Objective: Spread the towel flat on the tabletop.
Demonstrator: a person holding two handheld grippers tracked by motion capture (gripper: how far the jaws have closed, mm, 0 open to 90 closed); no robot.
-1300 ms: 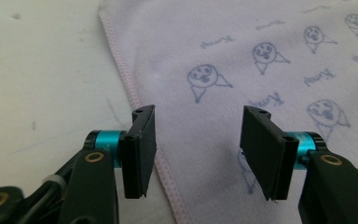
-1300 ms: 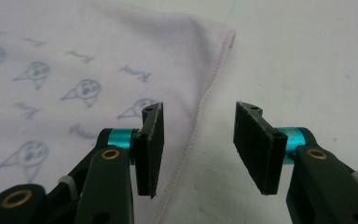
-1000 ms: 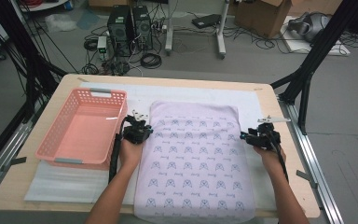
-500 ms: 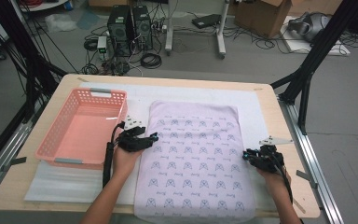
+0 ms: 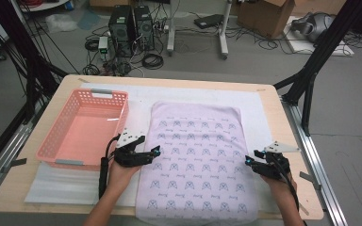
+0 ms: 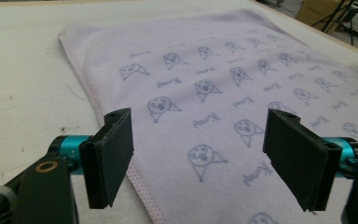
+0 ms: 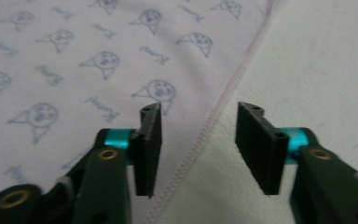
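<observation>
So I'm hovering my 2 grippers at the side hems of the lilac towel (image 5: 198, 160), which is lying flat on the white mat (image 5: 259, 108). The left gripper (image 6: 198, 154) is gaping wide over its edge and the right gripper (image 7: 198, 144) is straddling the stitched hem, both having just been opening with nothing pinched. It's looking soft, light and floppy, so I'm guessing the hems are the spot to grab. The pink basket (image 5: 56, 153) is sitting empty beside it.

Towel (image 5: 198, 160) near edge cut off by frame (high view) — print too small to read.
</observation>
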